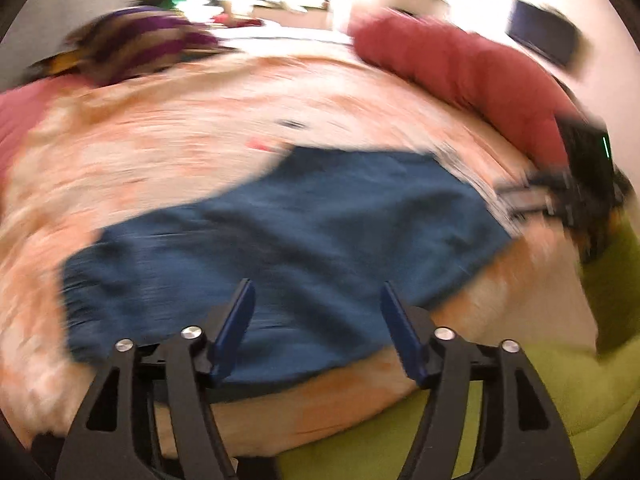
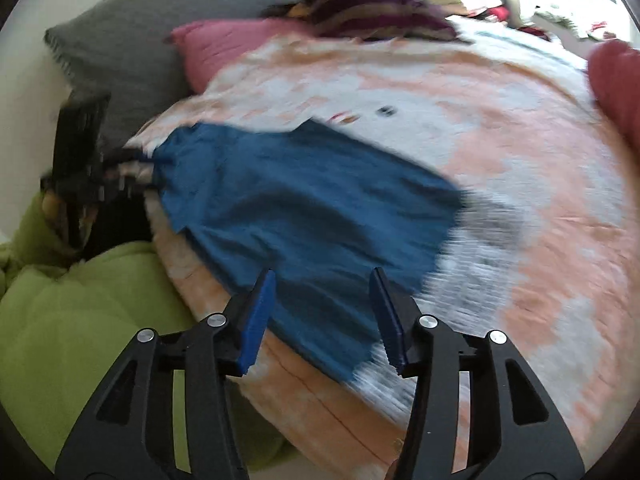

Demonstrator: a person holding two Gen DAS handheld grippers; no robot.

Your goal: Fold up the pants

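With both the left hand-held gripper (image 1: 316,300) and right hand-held gripper (image 2: 322,288) released and empty, pinch the flat blue cotton pants (image 1: 296,232) at what, through blur, seems the near hem on the peach-and-white bed (image 1: 200,120).

Dark blue woven cloth pants (image 1: 288,232) (image 2: 304,204), matt, lightly creased; orange-and-white mottled fabric bedspread (image 1: 192,128) (image 2: 520,168), soft, matt; lime-green fleecy blanket (image 1: 560,392) (image 2: 80,312), napped; red cloth bolster (image 1: 460,72), matt; grey textile pillow (image 2: 120,40); left gripper (image 1: 316,292) and right gripper (image 2: 323,280): black matt plastic arms, bright metal rivets, ribbed blue pads (image 2: 256,320).
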